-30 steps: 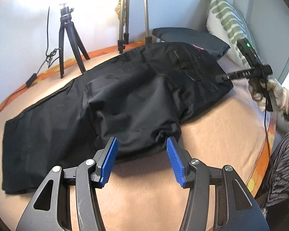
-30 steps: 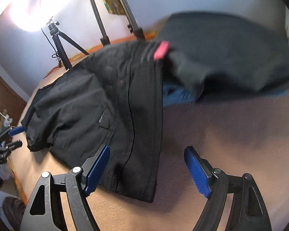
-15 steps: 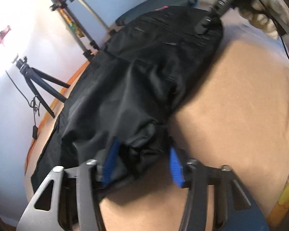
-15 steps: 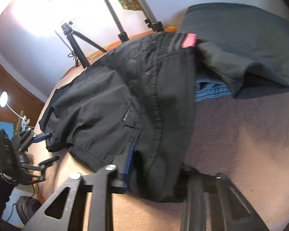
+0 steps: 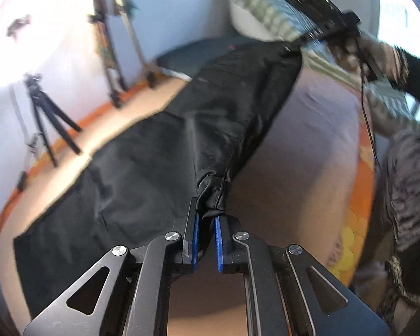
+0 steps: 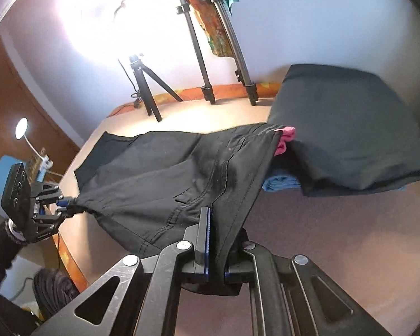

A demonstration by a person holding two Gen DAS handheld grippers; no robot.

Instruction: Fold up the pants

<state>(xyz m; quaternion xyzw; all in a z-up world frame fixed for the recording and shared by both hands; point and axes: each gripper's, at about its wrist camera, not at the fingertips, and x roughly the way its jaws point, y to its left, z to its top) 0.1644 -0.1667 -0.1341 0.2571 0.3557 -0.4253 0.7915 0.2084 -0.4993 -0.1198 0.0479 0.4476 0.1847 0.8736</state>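
On the bed (image 5: pixel 308 151) lie the black pants (image 5: pixel 159 151), stretched out long between two sets of tongs. Left tongs (image 5: pixel 207 238) are closing, blue pads pinching a bunched fold of the pants at the near edge, cloth squeezed tight between them. Right tongs (image 6: pixel 215 252) are clamped on the pants too, at the waist end, the fabric draped over one side and rising off the bed from the grip. From the right wrist view, the left tongs show at far left, nipping the cloth with a sleeve (image 6: pixel 0 249) behind them; from the left wrist view, the right tongs sit at top right, held by a hand (image 5: pixel 378 53), blurred. Most of the pants rest on the tan sheet, legs running toward the far left. Just beyond the waistband, a folded dark garment (image 6: pixel 350 134) lies with something pink (image 6: pixel 284 140) and something blue (image 6: pixel 280 183) tucked under it. Two tripods (image 6: pixel 145 89) stand along the bed's far edge by the wall. A striped pillow (image 5: pixel 266 14) leans at the head.
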